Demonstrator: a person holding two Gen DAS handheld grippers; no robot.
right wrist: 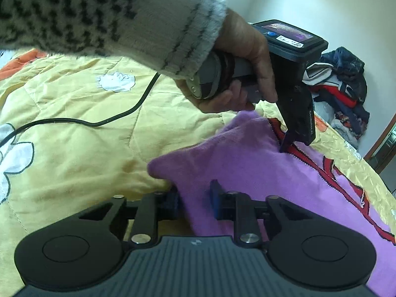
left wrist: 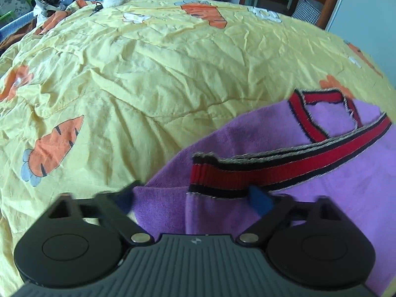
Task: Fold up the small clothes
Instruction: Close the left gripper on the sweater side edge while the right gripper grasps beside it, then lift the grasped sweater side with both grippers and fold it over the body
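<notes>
Purple top [left wrist: 309,198] lies flat on the yellow quilt [left wrist: 148,86], toward the quilt's near edge, red-and-black striped trim [left wrist: 284,165] up. A small garment spread on a big soft surface: room to fold, nothing crowding it.

Left gripper [left wrist: 195,199]: jaws spread wide over the cloth, one blue pad either side of the trim's end. Nothing pinched. From the right wrist view its tip [right wrist: 287,143] comes down steeply onto the trim, the person's hand [right wrist: 242,74] gripping the handle from above. Judged: it is placed at the trim because that edge is the stiffest thing to grab.

Right gripper [right wrist: 194,199]: jaws partly spread, straddling a raised corner of the purple fabric [right wrist: 188,170] where it meets the quilt. One pad sits at the cloth's edge, the other over purple. Cloth lies between them, but the pads do not look pressed together.

Judged: both tools sit at separate edges of the same side, so the fold can be lifted evenly. Task looks early; no finished crease visible.

Cable [right wrist: 99,121] trails across the quilt, apart from the top. Heap of clothes [right wrist: 344,94] sits beyond the quilt's far corner.
</notes>
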